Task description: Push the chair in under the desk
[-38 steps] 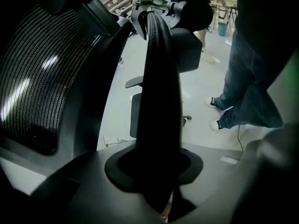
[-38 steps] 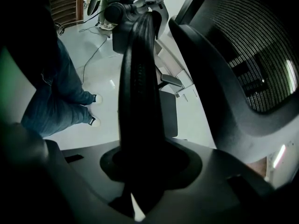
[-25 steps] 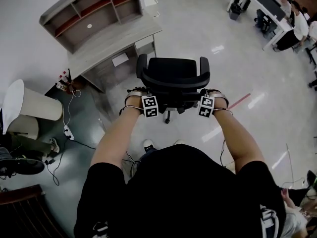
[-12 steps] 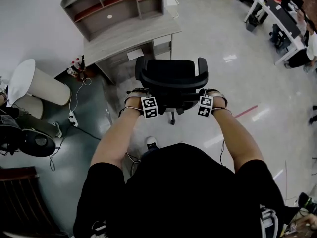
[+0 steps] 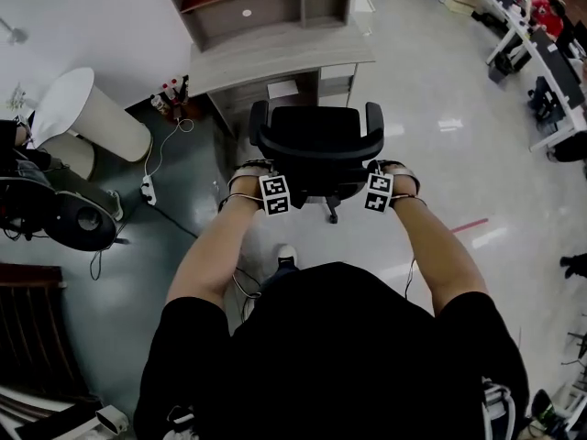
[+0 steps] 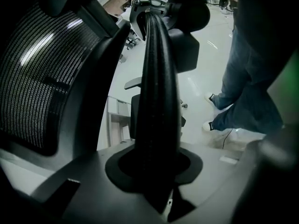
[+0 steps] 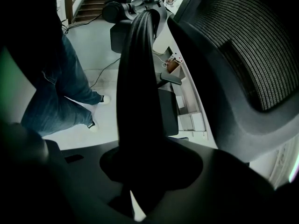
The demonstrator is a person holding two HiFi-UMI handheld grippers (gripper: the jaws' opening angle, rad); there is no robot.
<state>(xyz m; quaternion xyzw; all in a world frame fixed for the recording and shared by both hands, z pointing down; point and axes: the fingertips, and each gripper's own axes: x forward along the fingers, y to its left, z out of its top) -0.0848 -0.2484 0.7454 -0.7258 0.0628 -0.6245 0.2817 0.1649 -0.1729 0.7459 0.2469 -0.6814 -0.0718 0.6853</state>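
A black office chair stands on the shiny floor, its seat facing the grey desk with a shelf unit on top, just beyond it. My left gripper is shut on the left side of the chair's backrest, my right gripper on the right side. In the left gripper view the backrest's black rim runs up between the jaws, with the mesh back to its left. In the right gripper view the rim fills the jaws, with the mesh at the right.
Left of the desk are small bottles, a white cylinder-shaped object, a power strip with a cable and a black round device. Other desks with people stand at the far right. A red floor strip lies at the right.
The chair and both grippers have swung round, so the desk now lies straight ahead of the seat and nearer to it. Both grips are unchanged.
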